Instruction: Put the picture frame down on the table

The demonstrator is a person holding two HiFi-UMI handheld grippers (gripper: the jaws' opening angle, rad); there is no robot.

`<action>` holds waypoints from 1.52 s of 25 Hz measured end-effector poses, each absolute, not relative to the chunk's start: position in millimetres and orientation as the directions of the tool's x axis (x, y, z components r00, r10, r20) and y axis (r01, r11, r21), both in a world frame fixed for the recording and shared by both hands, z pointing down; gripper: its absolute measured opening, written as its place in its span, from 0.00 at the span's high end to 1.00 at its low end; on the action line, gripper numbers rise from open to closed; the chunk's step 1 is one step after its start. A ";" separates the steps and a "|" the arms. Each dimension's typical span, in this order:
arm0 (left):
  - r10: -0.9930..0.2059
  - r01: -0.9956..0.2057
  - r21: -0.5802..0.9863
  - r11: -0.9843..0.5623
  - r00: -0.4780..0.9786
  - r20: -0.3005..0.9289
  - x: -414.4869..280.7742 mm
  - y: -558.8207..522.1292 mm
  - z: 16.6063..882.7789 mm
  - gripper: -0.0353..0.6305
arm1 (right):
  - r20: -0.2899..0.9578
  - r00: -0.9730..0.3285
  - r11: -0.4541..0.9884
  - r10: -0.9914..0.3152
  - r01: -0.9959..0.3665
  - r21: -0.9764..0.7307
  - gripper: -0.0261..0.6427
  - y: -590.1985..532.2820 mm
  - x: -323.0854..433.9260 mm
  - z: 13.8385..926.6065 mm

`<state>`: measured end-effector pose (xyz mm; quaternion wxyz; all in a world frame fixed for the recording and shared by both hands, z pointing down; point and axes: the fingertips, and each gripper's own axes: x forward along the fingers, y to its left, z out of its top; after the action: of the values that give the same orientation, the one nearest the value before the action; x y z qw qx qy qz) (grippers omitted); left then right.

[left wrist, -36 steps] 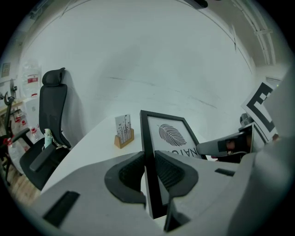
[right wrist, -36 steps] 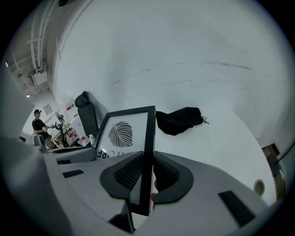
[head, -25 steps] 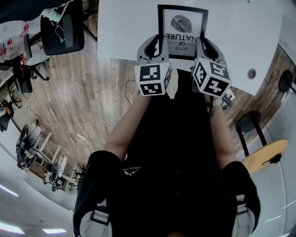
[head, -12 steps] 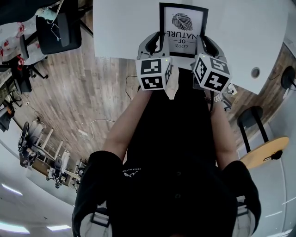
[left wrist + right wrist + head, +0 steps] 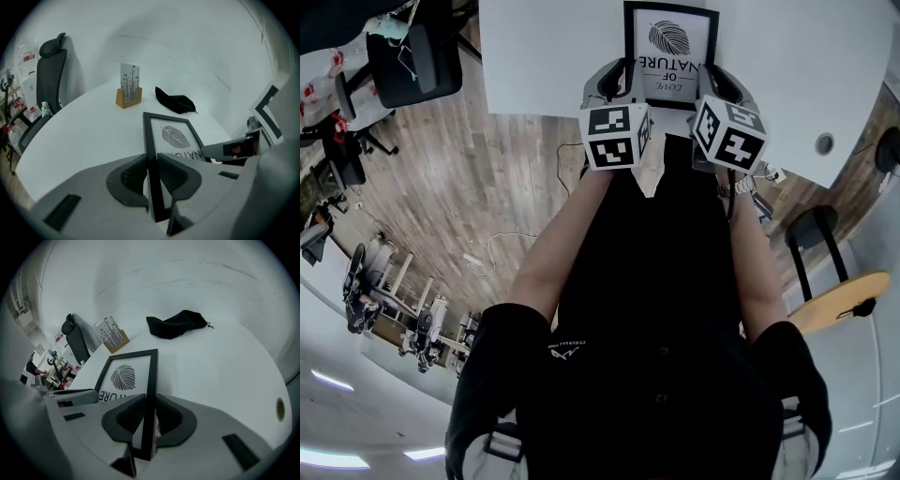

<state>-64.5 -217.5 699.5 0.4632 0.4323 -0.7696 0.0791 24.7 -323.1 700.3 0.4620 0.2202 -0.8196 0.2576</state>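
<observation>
A: While the frame (image 5: 670, 47) reaches out over the desk (image 5: 553, 56), look at the grip: left gripper (image 5: 617, 80) clamped on the left rail, right gripper (image 5: 715, 82) clamped on the right rail, both at the near end

B: The gripper views back that up. In each one the black rail runs straight up between the pads, jaws pinched tight on it, no gap showing

A: So which way does it lie from the jaws?

B: Straight ahead. The long axis points away from the person, and the whole picture stretches forward from both pairs of jaws, print side up, close to level

A: Is either hand nearer?

B: Dead even, I'd say. They're side by side with the frame between them

A: Is it down yet?

B: I can't call it. The far edge looks very low against the white top, but I can't tell whether it touches

A: And the move from here?

B: My read is that the far end meets the desk first. Both grippers need to sink together, level, then open and draw back along that same axis

A: What's the risk?

B: If one side lets go early, the frame could twist on the other rail
</observation>
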 end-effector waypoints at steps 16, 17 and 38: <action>-0.545 -0.729 0.261 0.632 -0.180 0.819 -63.5 -222.1 716.9 0.84 | 0.886 -0.453 0.763 -0.093 -0.604 -0.229 0.86 -327.6 25.6 715.9; -0.544 -0.730 0.260 0.632 -0.179 0.820 -63.4 -222.5 717.4 0.84 | 0.887 -0.453 0.763 -0.093 -0.604 -0.229 0.86 -327.7 25.7 716.2; -0.570 -0.762 0.264 0.591 -0.164 0.805 -72.3 -227.9 699.4 0.83 | 0.871 -0.468 0.729 -0.148 -0.647 -0.224 0.85 -336.0 22.3 694.1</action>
<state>-72.3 -227.9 699.4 0.4732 0.4408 -0.7560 0.1014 22.3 -336.0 694.1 0.4539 0.2446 -0.8116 0.2748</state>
